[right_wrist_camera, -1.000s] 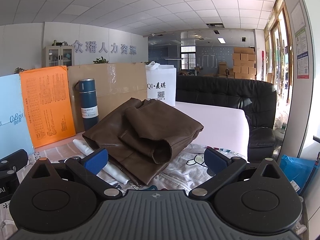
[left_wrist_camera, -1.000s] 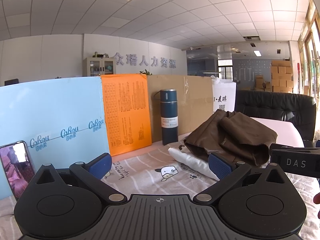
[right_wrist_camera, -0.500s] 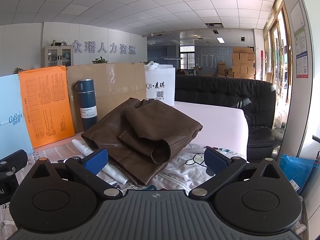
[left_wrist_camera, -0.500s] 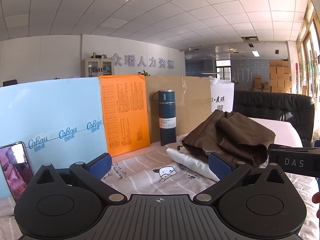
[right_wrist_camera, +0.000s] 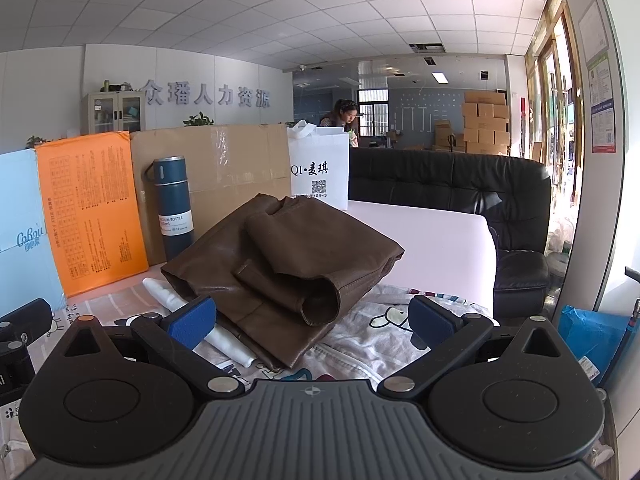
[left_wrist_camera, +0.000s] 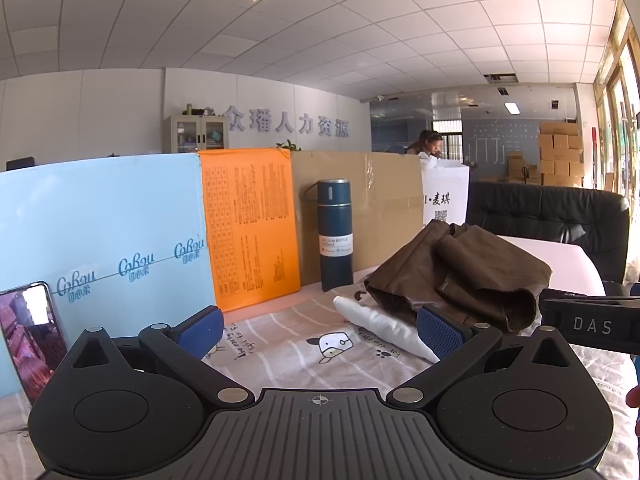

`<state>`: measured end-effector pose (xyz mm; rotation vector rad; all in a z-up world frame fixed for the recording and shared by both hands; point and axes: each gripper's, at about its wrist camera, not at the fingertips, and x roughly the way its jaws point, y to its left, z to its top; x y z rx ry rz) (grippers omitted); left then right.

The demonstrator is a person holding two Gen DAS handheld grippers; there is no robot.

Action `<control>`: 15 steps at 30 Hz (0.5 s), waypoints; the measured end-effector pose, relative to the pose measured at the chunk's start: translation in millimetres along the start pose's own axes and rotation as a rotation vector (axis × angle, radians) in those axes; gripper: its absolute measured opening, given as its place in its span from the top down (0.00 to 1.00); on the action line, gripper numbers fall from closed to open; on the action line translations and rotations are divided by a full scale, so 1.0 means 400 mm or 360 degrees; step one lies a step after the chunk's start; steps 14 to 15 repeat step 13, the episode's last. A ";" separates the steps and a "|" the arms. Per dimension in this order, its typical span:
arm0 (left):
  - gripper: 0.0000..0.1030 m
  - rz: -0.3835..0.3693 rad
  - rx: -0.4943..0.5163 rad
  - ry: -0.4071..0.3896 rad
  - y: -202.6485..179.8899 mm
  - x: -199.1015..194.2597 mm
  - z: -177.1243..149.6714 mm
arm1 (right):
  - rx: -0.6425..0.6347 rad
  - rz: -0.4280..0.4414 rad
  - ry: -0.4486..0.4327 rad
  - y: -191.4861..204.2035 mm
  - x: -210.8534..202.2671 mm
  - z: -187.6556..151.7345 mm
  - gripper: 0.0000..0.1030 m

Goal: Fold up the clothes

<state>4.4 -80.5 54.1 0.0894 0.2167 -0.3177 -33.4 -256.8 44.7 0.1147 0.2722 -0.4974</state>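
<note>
Black claw [left_wrist_camera: 320, 328], blue ribbed pads [left_wrist_camera: 438, 330], silver screws.

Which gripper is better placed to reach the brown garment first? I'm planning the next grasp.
Right, probably. The right gripper is open and faces the brown garment head-on, its cuff just ahead. The left gripper, also open, points at bare printed cloth, with the garment off to its right.

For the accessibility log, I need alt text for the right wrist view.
The open right gripper faces a folded brown garment lying on a white garment over a cartoon-print sheet. Behind stand a blue vacuum bottle, cardboard and orange panels, and a black sofa.
</note>
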 end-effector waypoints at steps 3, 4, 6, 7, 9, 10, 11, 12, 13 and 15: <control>0.00 -0.0002 0.0002 0.0003 0.000 0.000 -0.001 | 0.0001 -0.0002 0.0001 -0.001 0.001 0.000 0.00; 0.00 -0.0003 0.0004 0.0004 -0.001 0.000 -0.001 | 0.0000 -0.0002 0.0002 -0.001 0.001 0.000 0.00; 0.00 -0.0011 0.0010 0.0006 -0.001 -0.001 -0.001 | 0.0000 0.0000 0.0002 0.000 0.000 0.000 0.00; 0.00 -0.0013 0.0013 0.0006 -0.002 -0.001 -0.001 | 0.0000 0.0000 0.0003 -0.001 0.000 0.000 0.00; 0.00 -0.0014 0.0019 0.0008 -0.005 0.000 -0.002 | 0.0000 -0.0002 0.0006 -0.001 0.000 0.000 0.00; 0.00 -0.0015 0.0020 0.0009 -0.005 0.000 -0.002 | 0.0001 -0.0002 0.0005 -0.001 0.000 0.000 0.00; 0.00 -0.0015 0.0021 0.0009 -0.006 0.001 -0.002 | 0.0001 -0.0002 0.0004 -0.001 0.000 0.000 0.00; 0.00 -0.0015 0.0020 0.0010 -0.006 0.001 -0.003 | 0.0002 -0.0002 0.0005 -0.001 0.000 0.000 0.00; 0.00 -0.0014 0.0019 0.0011 -0.005 0.002 -0.002 | 0.0002 -0.0001 0.0006 -0.001 0.000 0.000 0.00; 0.00 -0.0014 0.0019 0.0011 -0.005 0.002 -0.002 | 0.0002 -0.0001 0.0006 -0.001 0.000 0.000 0.00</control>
